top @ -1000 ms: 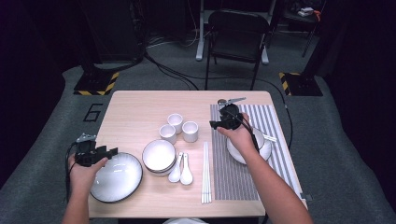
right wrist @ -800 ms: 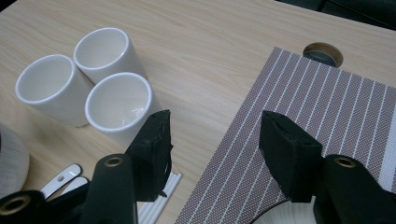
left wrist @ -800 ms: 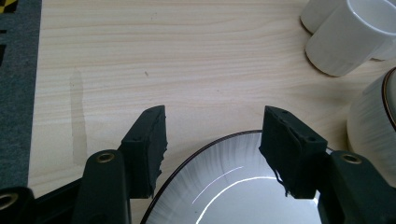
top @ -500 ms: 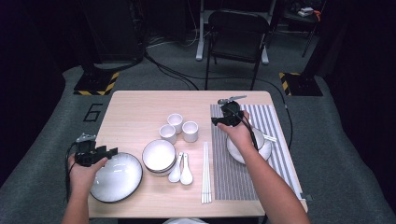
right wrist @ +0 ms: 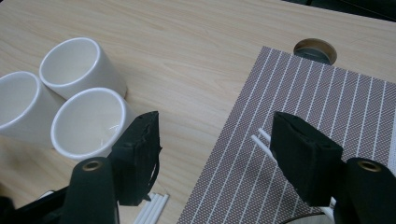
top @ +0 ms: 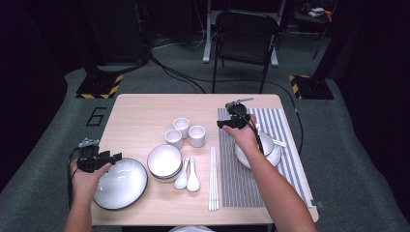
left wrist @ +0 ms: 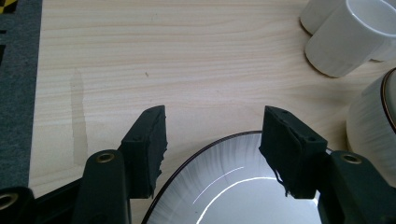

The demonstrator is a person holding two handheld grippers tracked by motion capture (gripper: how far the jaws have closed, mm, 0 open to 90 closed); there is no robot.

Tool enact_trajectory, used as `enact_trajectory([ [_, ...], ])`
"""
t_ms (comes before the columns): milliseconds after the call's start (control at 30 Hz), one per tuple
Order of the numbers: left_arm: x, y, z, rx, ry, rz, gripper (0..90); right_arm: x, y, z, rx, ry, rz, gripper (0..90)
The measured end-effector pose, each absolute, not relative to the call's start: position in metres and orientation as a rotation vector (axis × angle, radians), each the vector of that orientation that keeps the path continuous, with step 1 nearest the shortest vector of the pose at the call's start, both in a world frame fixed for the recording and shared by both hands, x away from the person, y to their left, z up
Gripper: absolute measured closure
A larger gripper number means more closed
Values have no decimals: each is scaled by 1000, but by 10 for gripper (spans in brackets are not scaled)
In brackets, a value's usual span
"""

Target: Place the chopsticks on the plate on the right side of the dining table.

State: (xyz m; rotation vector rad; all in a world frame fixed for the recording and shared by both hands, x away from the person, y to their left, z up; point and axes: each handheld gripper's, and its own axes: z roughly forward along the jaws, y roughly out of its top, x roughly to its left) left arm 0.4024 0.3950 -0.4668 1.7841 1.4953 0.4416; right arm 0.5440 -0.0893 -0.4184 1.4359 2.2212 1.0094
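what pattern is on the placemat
Brown weave with thin white stripes on the placemat, clearest in the right gripper view.

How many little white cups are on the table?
3, clustered mid-table left of the striped mat: the back cup, the left cup and the right cup. None seems hidden.

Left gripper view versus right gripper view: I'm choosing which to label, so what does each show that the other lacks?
Left gripper view: the open left tool over the rim of a large plate, with a bowl's side at the right edge.
Right gripper view: the open right tool, its jaws just widened and empty, above a striped placemat and white chopsticks.
Both: white cups on the wooden table.
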Motion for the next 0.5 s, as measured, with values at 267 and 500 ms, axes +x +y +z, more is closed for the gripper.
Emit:
enact_trajectory([
  [267, 402, 395, -466, 1782, 1495, 444, 410, 553, -94, -424, 1466, 2218, 1028, 281],
  [500, 402, 396, -467, 1783, 1496, 443, 409, 559, -97, -430, 1502, 2230, 1014, 251],
])
